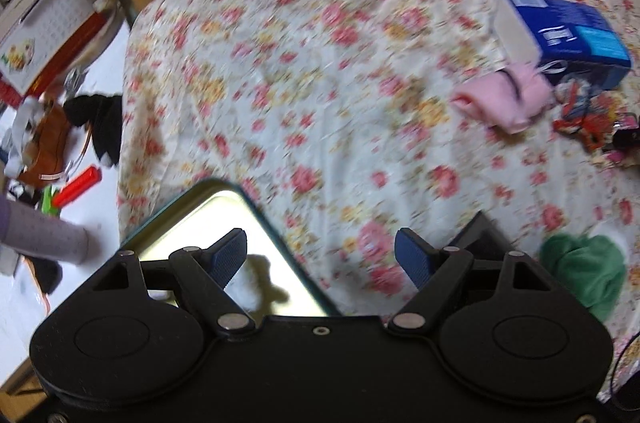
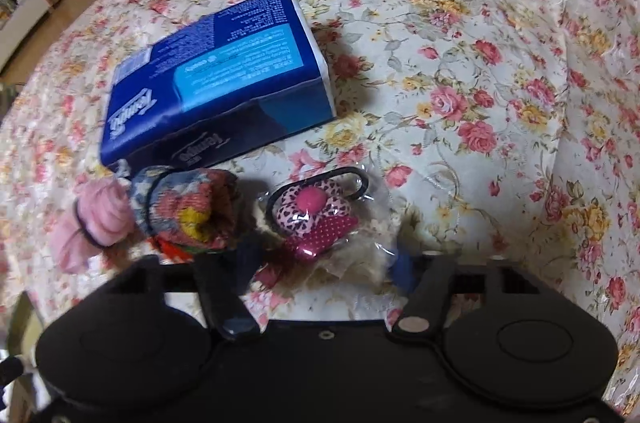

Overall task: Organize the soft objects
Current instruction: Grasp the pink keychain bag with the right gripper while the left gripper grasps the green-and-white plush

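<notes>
Right view: right gripper (image 2: 324, 259) pointing steeply down at a flowered cream bed cover (image 2: 480, 63). Fingers (image 2: 402, 265) drawn narrow, holding a clear plastic packet with a pink leopard-print flower hair tie (image 2: 316, 215) by its near, crumpled part. Left finger blurred, so contact on that side less sure. Packet lying flat on the cover, near the middle of the view.

Just left of the packet, touching it or nearly so: a rolled multicoloured knitted sock bundle (image 2: 188, 211), bound with a dark elastic band. Further left, against that bundle: a rolled pink sock bundle (image 2: 96, 223), also banded. Just behind both: a dark blue rectangular soft pack of paper tissues (image 2: 216, 71), lying flat.

Left view, blurred: left gripper (image 1: 320, 247) above the same cover, well apart from those things. Fingers (image 1: 230, 255) wide, with nothing between. Under the left finger: a shiny rectangular metal tin with a teal rim (image 1: 208, 219). At near right: a crumpled green cloth (image 1: 584, 271). Far right: the tissue pack, with the pink bundle just in front.
</notes>
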Tool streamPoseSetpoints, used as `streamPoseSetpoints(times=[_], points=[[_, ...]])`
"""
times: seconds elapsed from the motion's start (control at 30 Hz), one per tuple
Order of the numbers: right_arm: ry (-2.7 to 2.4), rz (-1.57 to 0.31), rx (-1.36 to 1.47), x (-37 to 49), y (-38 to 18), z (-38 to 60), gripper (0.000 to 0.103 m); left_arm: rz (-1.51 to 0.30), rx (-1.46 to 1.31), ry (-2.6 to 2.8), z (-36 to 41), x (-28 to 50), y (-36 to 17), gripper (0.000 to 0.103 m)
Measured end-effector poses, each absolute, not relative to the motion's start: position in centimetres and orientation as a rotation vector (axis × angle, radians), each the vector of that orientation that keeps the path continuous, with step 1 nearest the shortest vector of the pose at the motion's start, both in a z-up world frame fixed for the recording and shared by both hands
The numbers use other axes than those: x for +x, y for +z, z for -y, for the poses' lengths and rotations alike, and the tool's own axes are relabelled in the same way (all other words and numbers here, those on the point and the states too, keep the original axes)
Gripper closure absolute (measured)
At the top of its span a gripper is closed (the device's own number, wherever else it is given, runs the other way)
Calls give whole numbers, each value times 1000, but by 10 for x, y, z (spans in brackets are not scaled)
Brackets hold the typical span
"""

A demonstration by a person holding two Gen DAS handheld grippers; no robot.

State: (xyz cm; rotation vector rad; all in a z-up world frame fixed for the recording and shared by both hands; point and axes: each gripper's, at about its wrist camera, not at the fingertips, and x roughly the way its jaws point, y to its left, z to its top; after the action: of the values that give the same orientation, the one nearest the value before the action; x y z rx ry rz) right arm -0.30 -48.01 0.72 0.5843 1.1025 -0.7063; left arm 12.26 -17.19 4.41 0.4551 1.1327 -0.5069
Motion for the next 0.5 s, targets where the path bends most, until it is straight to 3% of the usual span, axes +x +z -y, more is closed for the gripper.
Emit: streamPoseSetpoints(times=[0.33, 0.5], points=[[-787, -1026, 721, -52, 21, 510, 60, -1091, 555, -719, 249, 63, 57, 25], [-821, -1000, 771, -70, 22, 525, 60, -1053, 687, -857, 280, 14, 46, 21]])
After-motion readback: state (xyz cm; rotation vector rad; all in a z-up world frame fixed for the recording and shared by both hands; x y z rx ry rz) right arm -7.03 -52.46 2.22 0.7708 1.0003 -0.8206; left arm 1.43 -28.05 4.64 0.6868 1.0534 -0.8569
